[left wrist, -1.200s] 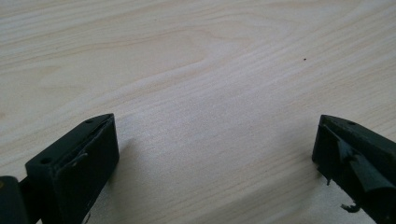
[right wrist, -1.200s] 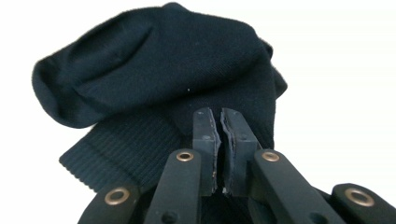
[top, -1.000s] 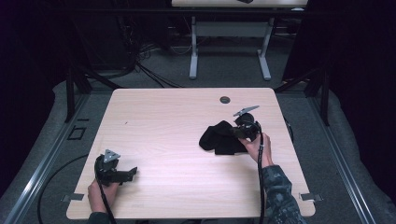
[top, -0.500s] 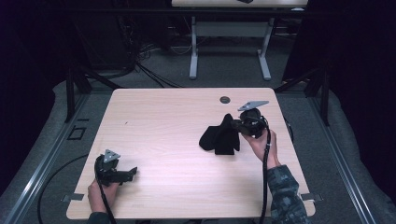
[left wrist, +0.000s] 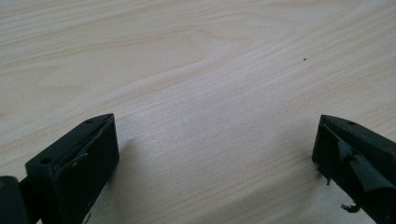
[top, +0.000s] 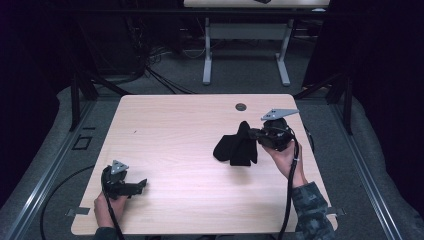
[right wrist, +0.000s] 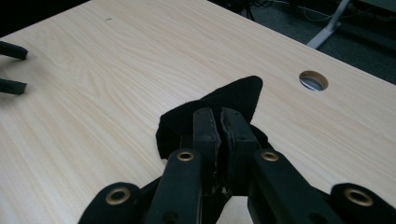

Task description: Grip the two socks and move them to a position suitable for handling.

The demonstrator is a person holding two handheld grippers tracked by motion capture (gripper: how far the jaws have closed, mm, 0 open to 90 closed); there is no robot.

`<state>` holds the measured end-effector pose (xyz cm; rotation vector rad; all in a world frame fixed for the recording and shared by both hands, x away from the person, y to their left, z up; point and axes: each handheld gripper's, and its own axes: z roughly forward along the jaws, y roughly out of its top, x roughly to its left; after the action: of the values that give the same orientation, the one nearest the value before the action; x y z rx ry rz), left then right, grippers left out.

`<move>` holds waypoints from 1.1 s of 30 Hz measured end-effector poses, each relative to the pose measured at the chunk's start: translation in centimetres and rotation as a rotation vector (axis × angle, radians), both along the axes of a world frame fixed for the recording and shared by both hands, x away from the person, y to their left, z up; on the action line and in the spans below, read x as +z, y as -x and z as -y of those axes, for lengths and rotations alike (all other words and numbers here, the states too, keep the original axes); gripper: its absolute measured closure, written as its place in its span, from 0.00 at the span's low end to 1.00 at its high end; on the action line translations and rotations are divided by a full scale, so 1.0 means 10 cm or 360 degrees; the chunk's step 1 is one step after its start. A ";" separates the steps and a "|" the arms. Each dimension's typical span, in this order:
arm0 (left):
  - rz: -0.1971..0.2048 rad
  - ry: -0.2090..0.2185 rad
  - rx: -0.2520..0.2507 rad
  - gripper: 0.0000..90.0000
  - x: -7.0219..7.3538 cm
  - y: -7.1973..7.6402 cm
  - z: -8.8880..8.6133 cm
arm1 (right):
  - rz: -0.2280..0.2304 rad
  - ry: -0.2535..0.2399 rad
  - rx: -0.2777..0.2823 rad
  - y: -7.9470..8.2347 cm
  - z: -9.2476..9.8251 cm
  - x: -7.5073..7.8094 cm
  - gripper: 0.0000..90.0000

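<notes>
A black cloth (top: pixel 236 148) lies bunched on the right half of the light wooden table (top: pixel 175 125), with one edge lifted off the wood. My right gripper (top: pixel 256 134) is shut on that raised edge. In the right gripper view its jaws (right wrist: pixel 219 117) are pressed together, and the black cloth (right wrist: pixel 236 94) sticks out in a peak beyond them. My left gripper (top: pixel 142 184) rests near the table's front left corner. It is open, and the left gripper view has bare wood between its fingertips (left wrist: pixel 215 128).
A round cable hole (top: pixel 241 106) sits in the table near its far edge, just beyond the cloth. Behind the table stand the white legs of a second table (top: pixel 207 55) among floor cables. Metal rails (top: pixel 35 180) run along the floor at both sides.
My right gripper has risen and drawn a little toward the far right, pulling the cloth's edge up with it. The left gripper has kept still.
</notes>
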<state>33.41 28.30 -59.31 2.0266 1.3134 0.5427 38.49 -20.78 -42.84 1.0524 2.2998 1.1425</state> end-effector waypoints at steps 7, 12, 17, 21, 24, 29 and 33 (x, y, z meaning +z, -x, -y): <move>0.0000 0.0001 0.0000 0.01 0.00 0.00 0.00 | 0.0028 -0.0039 0.0056 0.19 -0.01 0.06 0.95; 0.0000 -0.0003 -0.0002 0.01 0.00 0.00 0.00 | 0.0035 -0.0047 0.0111 0.32 -0.05 0.09 0.95; -0.0001 -0.0001 0.0000 0.01 0.00 0.00 0.00 | 0.0042 -0.0069 0.0165 0.41 -0.11 0.09 0.95; 0.0000 -0.0002 -0.0002 0.01 0.00 0.00 0.00 | 0.0041 -0.0070 0.0208 0.49 -0.18 0.05 0.95; -0.0001 -0.0002 -0.0003 0.01 0.00 0.00 0.00 | 0.0035 -0.0074 0.0241 0.55 -0.24 0.01 0.95; 0.0001 0.0002 0.0002 0.01 0.00 0.00 0.00 | 0.0039 -0.0088 0.0306 0.66 -0.33 -0.04 0.95; 0.0000 -0.0002 -0.0001 0.01 0.00 0.00 0.00 | 0.0056 -0.0050 0.0342 0.74 -0.40 -0.05 0.95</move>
<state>33.42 28.31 -59.31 2.0280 1.3126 0.5429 31.12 -16.79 -43.37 0.8035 2.4191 1.2702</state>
